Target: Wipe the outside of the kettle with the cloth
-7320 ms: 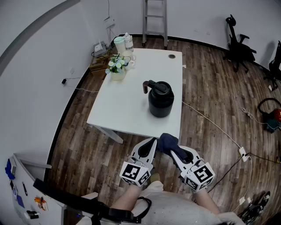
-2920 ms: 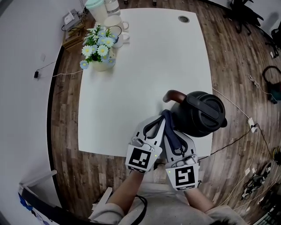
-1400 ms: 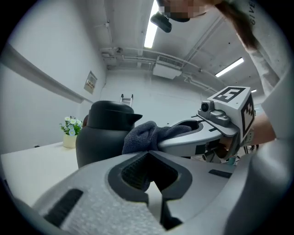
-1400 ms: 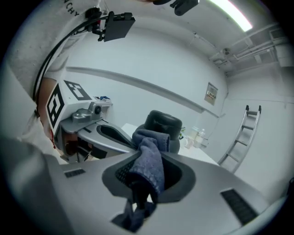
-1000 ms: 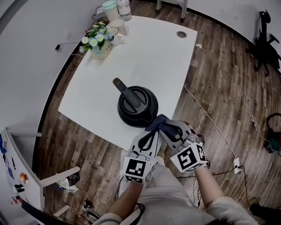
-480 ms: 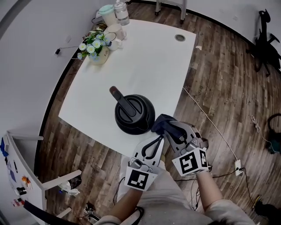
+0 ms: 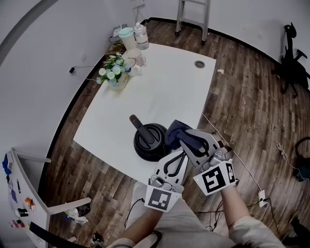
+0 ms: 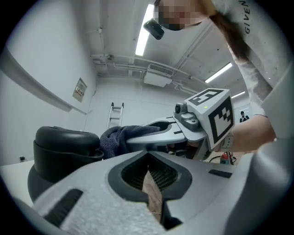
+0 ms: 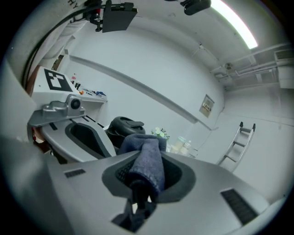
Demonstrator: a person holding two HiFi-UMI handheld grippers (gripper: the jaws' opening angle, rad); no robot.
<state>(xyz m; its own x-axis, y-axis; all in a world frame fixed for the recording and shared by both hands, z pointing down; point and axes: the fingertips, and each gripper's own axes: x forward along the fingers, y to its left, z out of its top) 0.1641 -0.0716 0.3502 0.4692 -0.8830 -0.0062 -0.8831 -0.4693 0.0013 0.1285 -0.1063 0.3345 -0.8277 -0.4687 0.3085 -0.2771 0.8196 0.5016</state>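
On the far left corner of my white desk (image 7: 160, 92) a pot of flowers (image 7: 112, 73) stands near a mug (image 7: 134, 59), a lidded cup (image 7: 128, 38) and a bottle (image 7: 141, 37). A ladder (image 7: 193, 12) stands beyond the desk's far edge, and an office chair (image 7: 292, 53) is far right on the wooden floor (image 7: 247, 106).

"GIVEN" on the person's shirt (image 8: 251, 46)

The worktop (image 7: 164, 87) is bare across its middle and right, free to pass over. The kettle (image 7: 151, 141) stands at the near edge. Its right side is crowded by the right gripper (image 7: 180, 135) with the cloth (image 7: 172, 134) and by the left gripper (image 7: 179, 156). Flowers (image 7: 112, 75), a mug (image 7: 134, 59) and bottles (image 7: 141, 38) block the far left corner.
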